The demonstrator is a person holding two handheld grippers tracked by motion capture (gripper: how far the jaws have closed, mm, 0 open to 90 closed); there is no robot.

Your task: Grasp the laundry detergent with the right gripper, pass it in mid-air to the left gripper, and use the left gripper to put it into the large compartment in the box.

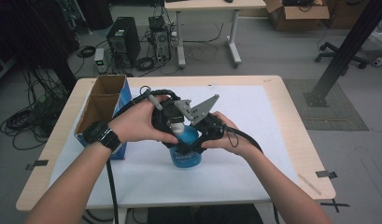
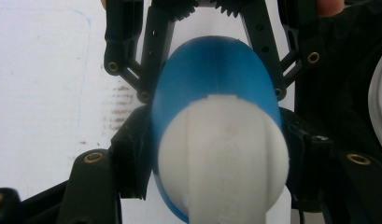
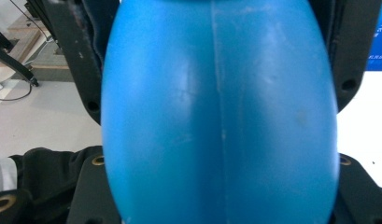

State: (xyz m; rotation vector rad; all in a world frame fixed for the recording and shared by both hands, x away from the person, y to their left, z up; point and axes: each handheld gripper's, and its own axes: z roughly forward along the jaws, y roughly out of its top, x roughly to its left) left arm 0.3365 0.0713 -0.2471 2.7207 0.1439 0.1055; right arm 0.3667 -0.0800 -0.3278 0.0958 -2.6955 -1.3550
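A blue plastic bottle (image 1: 185, 157) with a white cap (image 1: 178, 126) stands on the white mat near the table's middle. My left gripper (image 1: 173, 122) comes in from above and left and is shut on the white cap (image 2: 223, 154), whose blue shoulder (image 2: 212, 70) shows just behind it. My right gripper (image 1: 198, 140) reaches in from the right, with its jaws shut on the bottle's body (image 3: 221, 116) on both sides. Both hands sit close together over the bottle. The bottle's lower label faces the person.
An open cardboard box with blue sides (image 1: 104, 109) stands at the table's left, close to the left forearm. The white mat (image 1: 258, 116) covers most of the wooden table (image 1: 296, 140). Black tape marks lie near the table's edges (image 1: 326, 174).
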